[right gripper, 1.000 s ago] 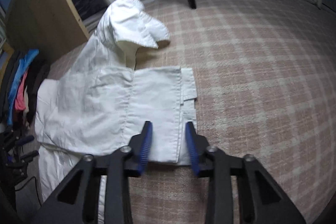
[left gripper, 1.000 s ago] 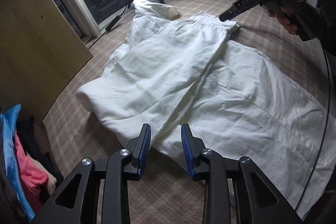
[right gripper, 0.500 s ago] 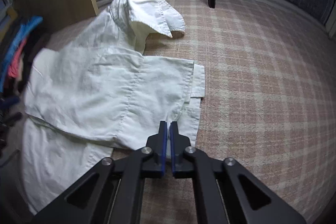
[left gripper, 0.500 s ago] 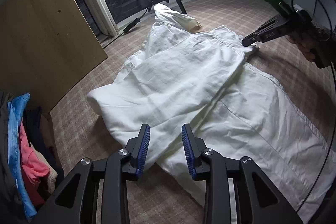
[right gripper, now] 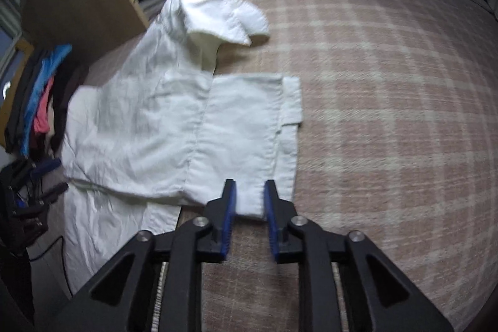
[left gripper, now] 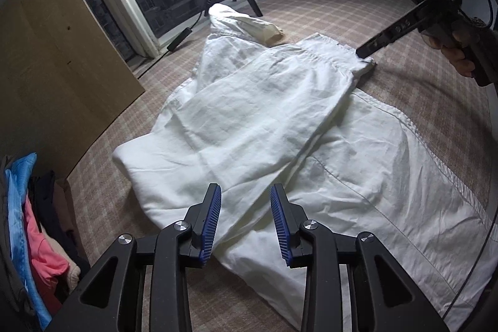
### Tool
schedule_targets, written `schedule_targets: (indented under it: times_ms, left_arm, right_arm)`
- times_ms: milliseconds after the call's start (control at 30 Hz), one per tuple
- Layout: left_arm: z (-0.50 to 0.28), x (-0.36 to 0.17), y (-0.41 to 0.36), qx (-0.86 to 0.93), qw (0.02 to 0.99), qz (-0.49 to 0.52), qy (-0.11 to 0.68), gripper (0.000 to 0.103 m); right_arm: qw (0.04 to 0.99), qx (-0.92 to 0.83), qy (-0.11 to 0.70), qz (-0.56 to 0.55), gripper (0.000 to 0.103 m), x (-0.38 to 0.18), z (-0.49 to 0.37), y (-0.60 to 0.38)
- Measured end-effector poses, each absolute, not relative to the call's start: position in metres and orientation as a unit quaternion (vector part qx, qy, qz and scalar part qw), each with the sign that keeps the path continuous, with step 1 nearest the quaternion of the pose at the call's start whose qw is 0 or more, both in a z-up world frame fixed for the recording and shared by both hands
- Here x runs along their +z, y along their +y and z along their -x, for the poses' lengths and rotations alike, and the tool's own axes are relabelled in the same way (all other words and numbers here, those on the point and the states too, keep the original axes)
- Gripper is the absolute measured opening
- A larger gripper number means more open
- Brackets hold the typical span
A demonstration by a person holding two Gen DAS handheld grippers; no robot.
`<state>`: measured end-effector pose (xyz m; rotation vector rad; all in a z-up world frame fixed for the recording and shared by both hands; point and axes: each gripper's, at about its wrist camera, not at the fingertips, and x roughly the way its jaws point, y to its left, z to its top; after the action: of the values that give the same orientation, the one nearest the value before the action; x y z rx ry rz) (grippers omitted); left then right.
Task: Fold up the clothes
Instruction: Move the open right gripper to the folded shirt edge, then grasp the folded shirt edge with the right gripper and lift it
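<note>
Left wrist view: white garment [left gripper: 264, 120] spread on a plaid carpet [left gripper: 326, 5].
Clothes pile [left gripper: 28, 223] lies far left by a wooden board [left gripper: 56, 67]. The creased garment, one half folded over the other, runs lengthwise from the left hand-held gripper [left gripper: 246, 220], jaws apart above its near edge, toward the window. At its far right corner sits the right hand-held gripper [right gripper: 249, 218], jaws apart around the hem, not clamped.
</note>
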<state>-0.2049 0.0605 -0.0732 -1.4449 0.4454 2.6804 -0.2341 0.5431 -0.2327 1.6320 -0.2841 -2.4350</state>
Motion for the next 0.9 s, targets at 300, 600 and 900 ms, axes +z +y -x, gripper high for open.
schedule_targets:
  times_ms: [300, 600, 900]
  left_arm:
    - [0.207, -0.077, 0.055, 0.869, 0.028, 0.473, 0.142, 0.032]
    - [0.212, -0.073, 0.058, 0.872, 0.037, 0.465, 0.148, 0.033]
    - [0.251, -0.081, 0.053, 0.870, 0.038, 0.468, 0.150, 0.037]
  right_arm:
    - [0.096, -0.846, -0.050, -0.522, 0.002, -0.215, 0.231, 0.534]
    - [0.073, -0.817, -0.088, -0.565, 0.021, -0.226, 0.229, 0.556]
    - [0.050, -0.831, -0.062, -0.550, 0.060, -0.238, 0.236, 0.549]
